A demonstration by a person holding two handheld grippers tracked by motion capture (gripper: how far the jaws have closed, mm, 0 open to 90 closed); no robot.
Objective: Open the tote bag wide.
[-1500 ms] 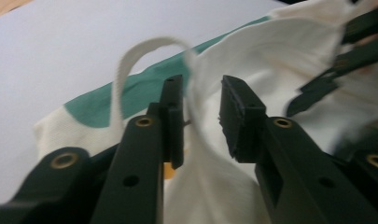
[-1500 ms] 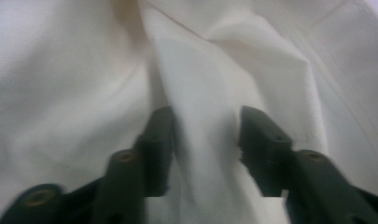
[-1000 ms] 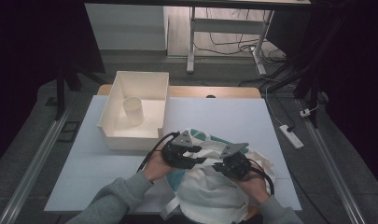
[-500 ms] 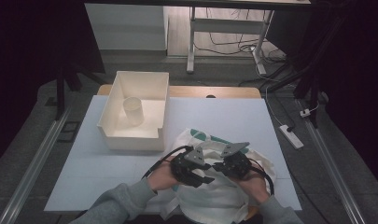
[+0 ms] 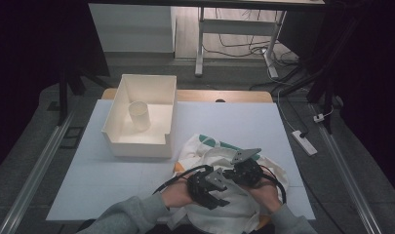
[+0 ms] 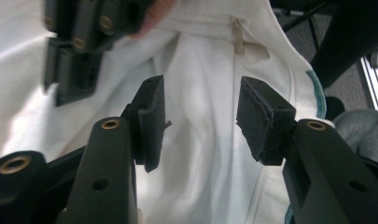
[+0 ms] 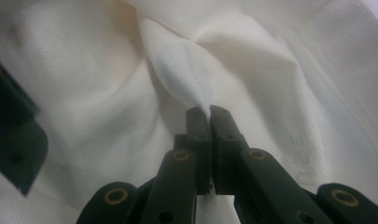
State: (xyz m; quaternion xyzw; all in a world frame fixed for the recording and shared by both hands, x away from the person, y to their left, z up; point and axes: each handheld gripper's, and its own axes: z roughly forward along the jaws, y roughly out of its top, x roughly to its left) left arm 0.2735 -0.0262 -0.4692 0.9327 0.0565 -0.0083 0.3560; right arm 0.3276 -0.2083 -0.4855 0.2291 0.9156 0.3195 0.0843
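A crumpled white knit garment with teal trim [image 5: 219, 161] lies at the near edge of the white desk [image 5: 88, 170], beside an open white plastic bin [image 5: 142, 141]. The right gripper [image 7: 208, 113] is clenched on a raised fold of it. The left gripper [image 6: 198, 119] hovers released above the cloth; it would do well to close squarely on one layer near the zipper [image 6: 236, 37].

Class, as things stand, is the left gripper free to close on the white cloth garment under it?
Probably yes. The left gripper is open, and the white cloth garment lies bare between its jaws. The right gripper, already pinching a fold, sits off to one side.
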